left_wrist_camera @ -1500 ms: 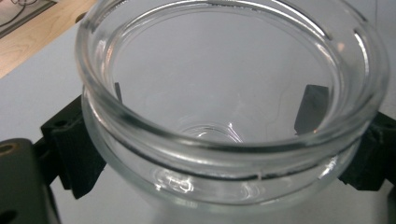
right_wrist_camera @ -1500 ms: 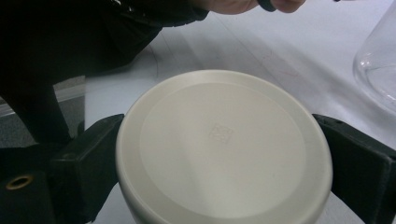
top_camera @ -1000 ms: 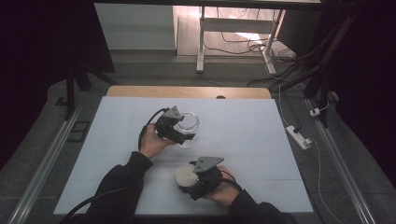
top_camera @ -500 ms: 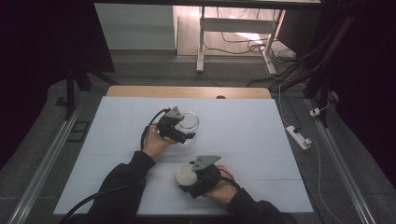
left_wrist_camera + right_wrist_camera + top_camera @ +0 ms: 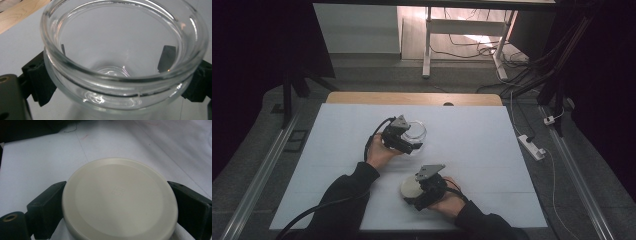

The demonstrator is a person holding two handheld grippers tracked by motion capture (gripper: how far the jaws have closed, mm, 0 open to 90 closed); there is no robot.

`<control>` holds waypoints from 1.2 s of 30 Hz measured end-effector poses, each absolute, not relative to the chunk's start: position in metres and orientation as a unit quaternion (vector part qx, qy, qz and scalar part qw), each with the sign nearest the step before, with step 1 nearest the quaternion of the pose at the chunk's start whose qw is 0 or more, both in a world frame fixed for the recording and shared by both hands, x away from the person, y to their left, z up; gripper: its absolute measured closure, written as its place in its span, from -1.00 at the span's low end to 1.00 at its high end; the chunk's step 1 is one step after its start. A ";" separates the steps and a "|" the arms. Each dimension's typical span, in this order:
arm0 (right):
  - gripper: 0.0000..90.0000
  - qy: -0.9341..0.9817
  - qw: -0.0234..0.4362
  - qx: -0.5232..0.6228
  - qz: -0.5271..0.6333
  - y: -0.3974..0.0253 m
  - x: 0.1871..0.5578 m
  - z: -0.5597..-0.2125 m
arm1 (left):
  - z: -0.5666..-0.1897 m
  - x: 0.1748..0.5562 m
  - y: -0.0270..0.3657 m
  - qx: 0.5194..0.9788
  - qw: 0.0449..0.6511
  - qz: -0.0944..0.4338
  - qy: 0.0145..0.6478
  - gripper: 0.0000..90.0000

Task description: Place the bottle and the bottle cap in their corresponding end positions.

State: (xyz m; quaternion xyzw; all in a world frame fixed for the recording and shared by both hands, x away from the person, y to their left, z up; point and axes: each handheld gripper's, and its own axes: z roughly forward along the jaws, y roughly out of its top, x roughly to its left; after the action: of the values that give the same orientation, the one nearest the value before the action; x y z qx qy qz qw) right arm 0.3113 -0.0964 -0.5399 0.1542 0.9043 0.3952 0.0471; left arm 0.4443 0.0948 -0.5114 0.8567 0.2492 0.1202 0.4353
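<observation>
A clear glass jar [image 5: 416,129] without a lid stands near the middle of the white table top [image 5: 482,145]. My left gripper [image 5: 408,137] is shut on it. In the left gripper view the jar's open mouth [image 5: 120,62] faces the camera, and a black jaw presses on each side of its neck. Closer to the front edge, my right gripper [image 5: 417,192] is shut on a round cream lid [image 5: 408,186]. The lid [image 5: 120,200] lies flat and low over the table between the two jaws of the right gripper [image 5: 120,213].
A strip of bare wood [image 5: 412,98] runs along the table's far edge. Metal rails [image 5: 262,165] flank the table on both sides. A white power strip [image 5: 532,146] lies on the floor to the right. Cables trail from both grippers past the person's dark sleeves.
</observation>
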 end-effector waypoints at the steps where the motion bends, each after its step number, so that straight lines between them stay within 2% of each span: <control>1: -0.85 0.906 0.044 0.157 0.390 -0.096 0.313 -0.541 | -0.512 0.444 0.095 0.857 0.435 0.121 0.248 -0.84; 19: -0.91 0.908 0.043 0.164 0.384 -0.095 0.313 -0.541 | -0.509 0.445 0.097 0.867 0.406 0.088 0.275 -0.91; 27: -0.95 0.908 0.043 0.163 0.383 -0.096 0.313 -0.540 | -0.510 0.441 0.104 0.868 0.404 0.082 0.277 -1.00; 36: -0.97 0.902 0.048 0.170 0.394 -0.099 0.313 -0.533 | -0.509 0.432 0.108 0.872 0.393 0.080 0.281 -1.00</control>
State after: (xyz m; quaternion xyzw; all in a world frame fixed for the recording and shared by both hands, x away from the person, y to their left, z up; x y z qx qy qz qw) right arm 0.3125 -0.0991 -0.5329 0.1696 0.9022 0.3938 0.0475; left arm 0.4318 0.1082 -0.5092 0.8719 0.2808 0.0801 0.3931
